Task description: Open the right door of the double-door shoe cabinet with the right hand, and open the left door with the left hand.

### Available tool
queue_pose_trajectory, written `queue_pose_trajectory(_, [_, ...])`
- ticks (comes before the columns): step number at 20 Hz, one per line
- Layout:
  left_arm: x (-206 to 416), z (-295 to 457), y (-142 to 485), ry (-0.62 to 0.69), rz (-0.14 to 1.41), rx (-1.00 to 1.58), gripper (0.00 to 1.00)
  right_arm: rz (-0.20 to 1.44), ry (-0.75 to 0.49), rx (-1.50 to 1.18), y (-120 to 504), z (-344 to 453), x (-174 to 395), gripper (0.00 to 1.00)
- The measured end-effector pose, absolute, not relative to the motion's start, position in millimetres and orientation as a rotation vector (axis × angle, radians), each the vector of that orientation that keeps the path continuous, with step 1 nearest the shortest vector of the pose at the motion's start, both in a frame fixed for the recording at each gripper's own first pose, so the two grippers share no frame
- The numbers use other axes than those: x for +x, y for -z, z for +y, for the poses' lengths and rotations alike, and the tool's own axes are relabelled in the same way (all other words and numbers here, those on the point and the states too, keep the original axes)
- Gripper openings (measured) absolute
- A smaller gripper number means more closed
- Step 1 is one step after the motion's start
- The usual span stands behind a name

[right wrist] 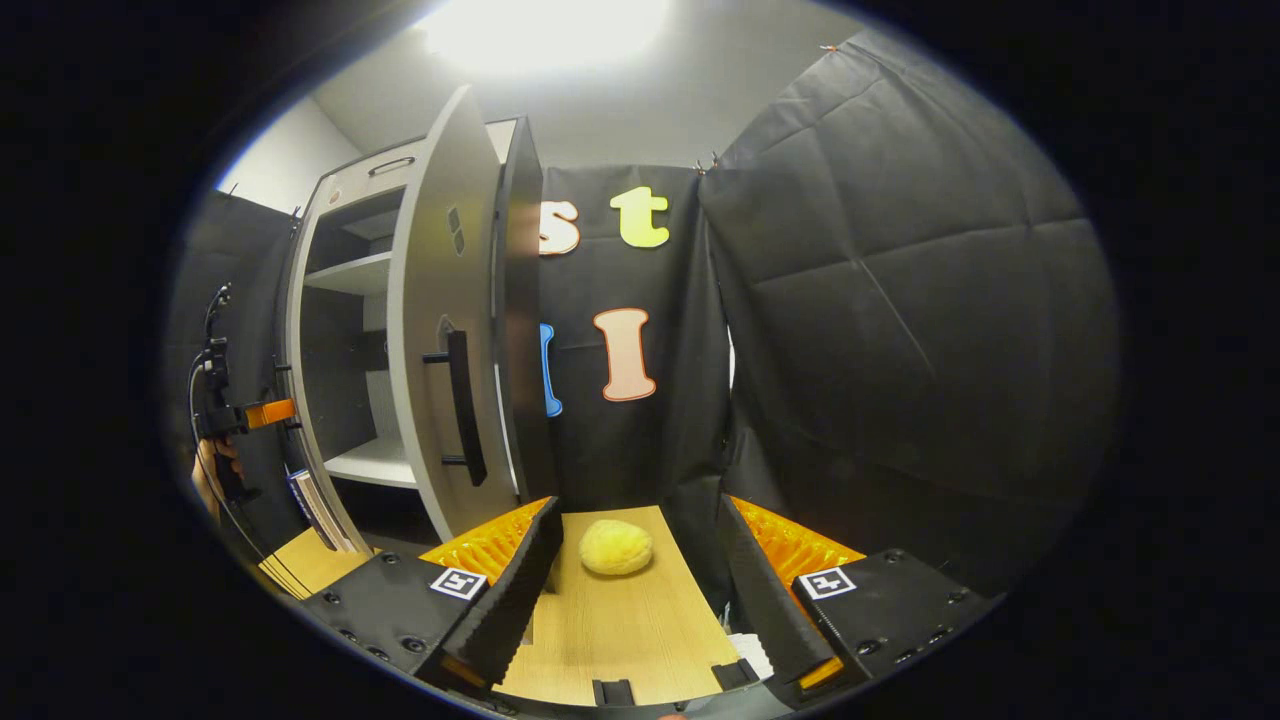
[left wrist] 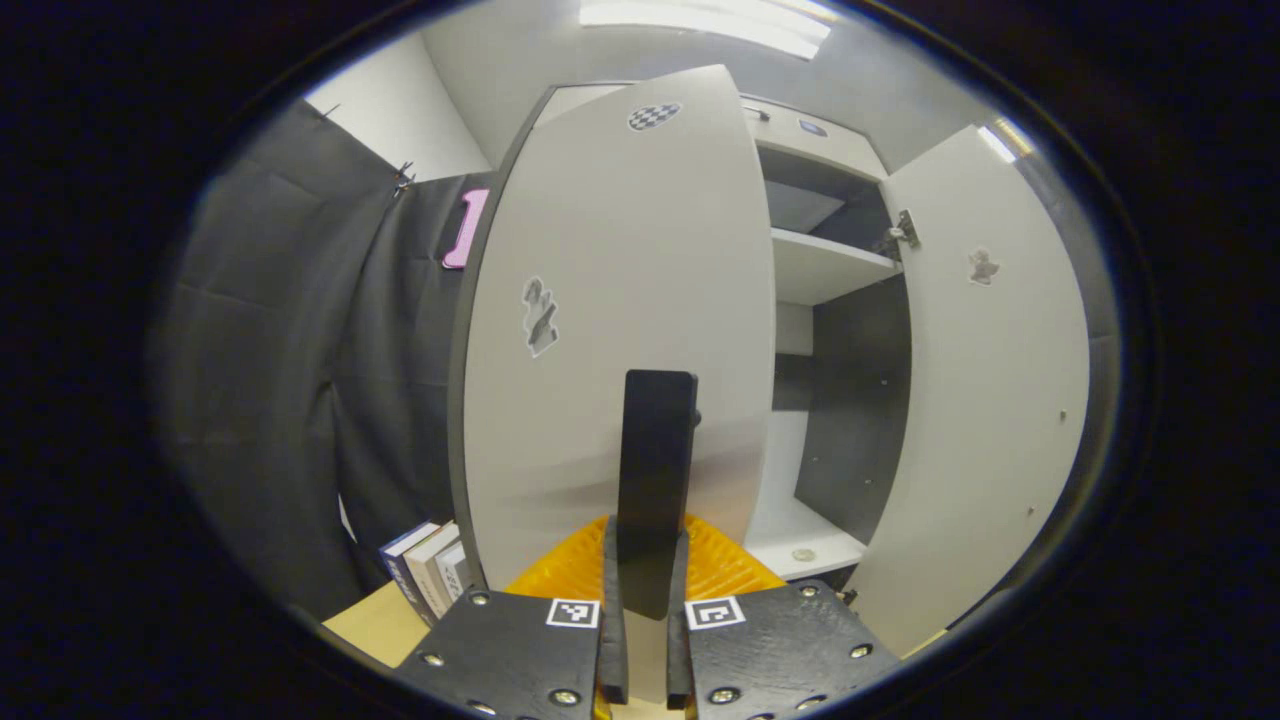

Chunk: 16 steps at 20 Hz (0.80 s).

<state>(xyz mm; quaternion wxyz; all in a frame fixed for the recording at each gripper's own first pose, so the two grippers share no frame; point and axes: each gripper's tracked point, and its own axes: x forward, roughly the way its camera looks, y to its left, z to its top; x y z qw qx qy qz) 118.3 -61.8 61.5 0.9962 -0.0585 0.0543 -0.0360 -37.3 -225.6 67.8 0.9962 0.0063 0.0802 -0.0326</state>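
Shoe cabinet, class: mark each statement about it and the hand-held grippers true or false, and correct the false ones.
1. The left hand-held gripper is shut on the left door's handle. True.
2. The right door is closed. False: it stands open.
3. The right hand-held gripper is open and holds nothing. True.
4. A yellow ball lies on a cabinet shelf. False: it lies on the wooden table.

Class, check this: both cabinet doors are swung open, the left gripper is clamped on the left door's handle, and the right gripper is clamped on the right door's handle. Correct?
Not quite. The right gripper is open and clear of the right door's handle, as the right gripper view shows. The rest stands: both doors are open, and the left gripper grips the left door's handle.
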Motion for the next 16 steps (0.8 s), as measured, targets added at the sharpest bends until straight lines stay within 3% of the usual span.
queue_pose_trajectory(16, [62.2,32.3,-67.3,0.194,0.106,-0.151,0.16,0.129,0.097,-0.005,-85.2,-122.2,-72.0,0.96])
